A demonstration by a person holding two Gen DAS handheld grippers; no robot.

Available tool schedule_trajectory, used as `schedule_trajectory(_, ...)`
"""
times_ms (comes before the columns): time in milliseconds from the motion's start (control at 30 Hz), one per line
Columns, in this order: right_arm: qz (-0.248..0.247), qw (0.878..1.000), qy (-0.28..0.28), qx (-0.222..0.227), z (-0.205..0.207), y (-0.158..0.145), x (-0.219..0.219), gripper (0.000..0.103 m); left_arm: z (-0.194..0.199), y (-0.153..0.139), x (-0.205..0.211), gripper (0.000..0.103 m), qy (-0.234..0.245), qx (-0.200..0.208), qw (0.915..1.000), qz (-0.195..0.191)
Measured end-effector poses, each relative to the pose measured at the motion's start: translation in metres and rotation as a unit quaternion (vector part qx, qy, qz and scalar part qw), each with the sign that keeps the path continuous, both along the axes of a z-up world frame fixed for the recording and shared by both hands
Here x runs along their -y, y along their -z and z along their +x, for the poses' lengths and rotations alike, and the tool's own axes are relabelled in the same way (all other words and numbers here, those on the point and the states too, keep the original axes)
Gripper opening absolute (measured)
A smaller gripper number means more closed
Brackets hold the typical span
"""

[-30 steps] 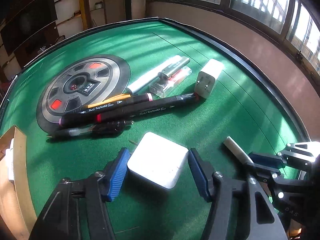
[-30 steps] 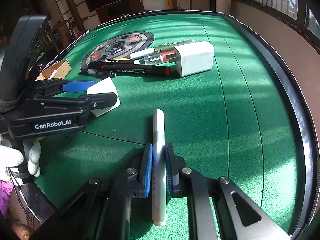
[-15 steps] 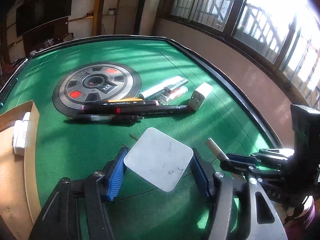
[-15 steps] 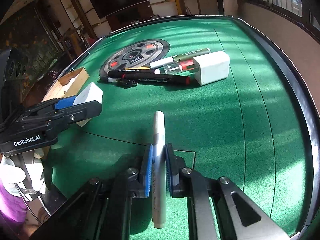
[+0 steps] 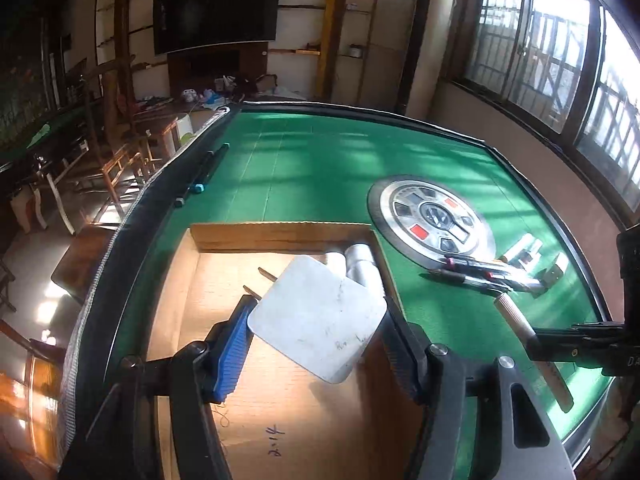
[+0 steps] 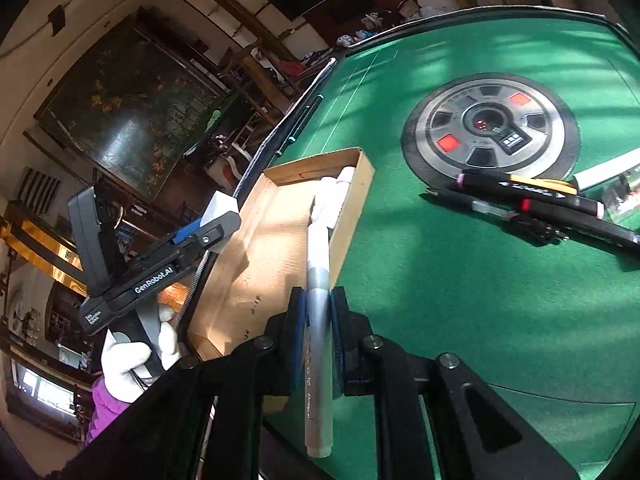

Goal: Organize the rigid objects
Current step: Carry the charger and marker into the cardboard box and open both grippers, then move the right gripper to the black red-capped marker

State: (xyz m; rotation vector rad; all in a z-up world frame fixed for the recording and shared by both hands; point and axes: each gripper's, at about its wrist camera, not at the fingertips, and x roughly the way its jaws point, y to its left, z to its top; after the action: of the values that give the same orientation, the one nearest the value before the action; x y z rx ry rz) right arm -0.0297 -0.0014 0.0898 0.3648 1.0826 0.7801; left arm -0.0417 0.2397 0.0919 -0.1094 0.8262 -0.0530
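Note:
My left gripper (image 5: 320,344) is shut on a white square charger (image 5: 316,316) and holds it in the air over a shallow cardboard box (image 5: 280,236). My right gripper (image 6: 318,316) is shut on a white marker (image 6: 318,272), held over the box's right wall (image 6: 352,208). White cylinders (image 5: 358,264) lie inside the box along its right wall. The left gripper with the charger also shows in the right wrist view (image 6: 188,240). The right gripper and marker also show in the left wrist view (image 5: 532,336).
A pile of pens and markers (image 6: 540,204) lies on the green felt table (image 6: 480,300) beside a round grey dial (image 6: 492,128). A white plug adapter (image 5: 554,270) lies past the pens. A dark rod (image 5: 202,172) lies along the table's left rim.
Both grippers have swung left from the table's middle to the cardboard box, carrying the charger and the marker. The box now fills the lower part of the left wrist view.

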Motion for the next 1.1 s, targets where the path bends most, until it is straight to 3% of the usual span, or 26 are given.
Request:
schedule_trajectory(133, 0.045, 0.997, 0.011, -0.059, 0.044, 0.017, -0.056, 0.012, 0.03, 0.028, -0.037, 0.065, -0.033, -0.025, 0.9988, -0.025)
schedule_trajectory(333, 0.027, 0.993, 0.044, -0.105, 0.091, 0.05, -0.112, 0.012, 0.062, 0.065, -0.065, 0.065, -0.059, -0.065, 0.9922, -0.088)
schedule_trajectory(567, -0.01, 0.994, 0.054, -0.098, 0.108, 0.06, -0.138, 0.013, 0.083, 0.071, -0.069, 0.065, -0.068, -0.07, 0.991, -0.092)
schedule_trajectory(833, -0.046, 0.996, 0.055, -0.06, 0.112, 0.052, -0.143, 0.02, 0.072, 0.055, -0.068, 0.067, -0.076, -0.054, 0.9903, -0.103)
schedule_trajectory(933, -0.049, 0.998, 0.049, -0.01, 0.1, 0.028, -0.126, 0.031, 0.055, 0.034, -0.06, 0.067, -0.069, -0.032, 0.9924, -0.097)
schedule_trajectory(1033, -0.067, 0.993, 0.056, 0.078, 0.074, -0.006, -0.093, 0.052, 0.028, 0.005, -0.042, 0.07, -0.05, 0.006, 0.9942, -0.095)
schedule_trajectory(1100, -0.086, 0.981, 0.082, 0.155, 0.049, -0.028, -0.061, 0.084, 0.006, -0.015, -0.024, 0.075, -0.034, 0.035, 0.994, -0.098)
